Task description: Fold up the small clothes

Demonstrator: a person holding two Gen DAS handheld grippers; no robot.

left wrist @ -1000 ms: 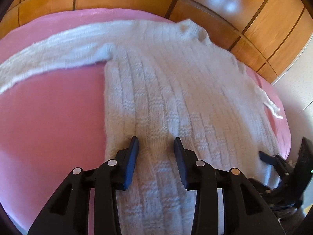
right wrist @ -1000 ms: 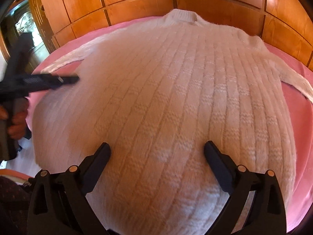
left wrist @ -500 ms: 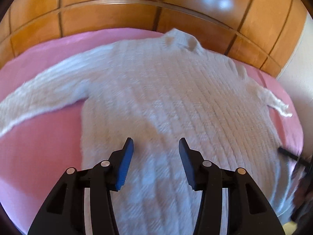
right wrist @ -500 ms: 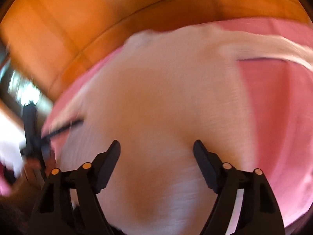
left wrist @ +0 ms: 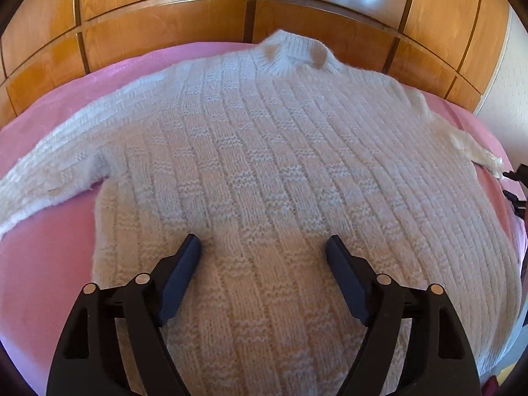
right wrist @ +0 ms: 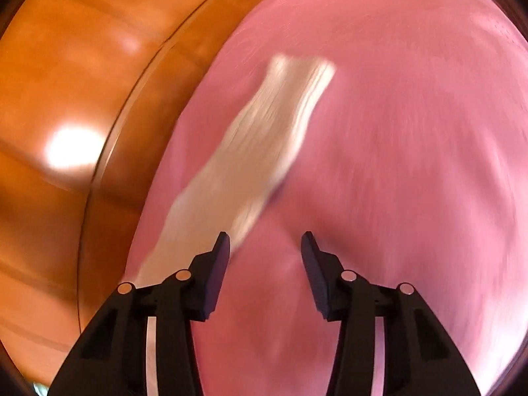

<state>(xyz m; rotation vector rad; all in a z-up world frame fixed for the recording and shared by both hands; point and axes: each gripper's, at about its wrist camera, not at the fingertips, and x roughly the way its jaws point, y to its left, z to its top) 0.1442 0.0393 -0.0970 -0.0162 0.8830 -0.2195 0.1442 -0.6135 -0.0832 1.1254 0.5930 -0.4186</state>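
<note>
A white knitted sweater point(left wrist: 270, 151) lies flat, front up, on a pink bed cover point(left wrist: 43, 264), collar toward the wooden headboard, sleeves spread left and right. My left gripper point(left wrist: 262, 247) is open and empty, hovering over the sweater's lower body. My right gripper point(right wrist: 264, 244) is open and empty above the pink cover, just right of the sweater's right sleeve point(right wrist: 260, 151), which is blurred by motion. The right gripper also shows at the far right edge of the left wrist view point(left wrist: 518, 188).
A glossy wooden panelled headboard point(left wrist: 231, 16) runs along the far side of the bed and shows in the right wrist view point(right wrist: 66, 99) on the left. A pale wall point(left wrist: 508, 99) stands at the right. Pink cover surrounds the sweater.
My left gripper has pulled back and centred on the sweater and its jaws have opened wider. My right gripper has swung right from the sweater's body to the right sleeve.
</note>
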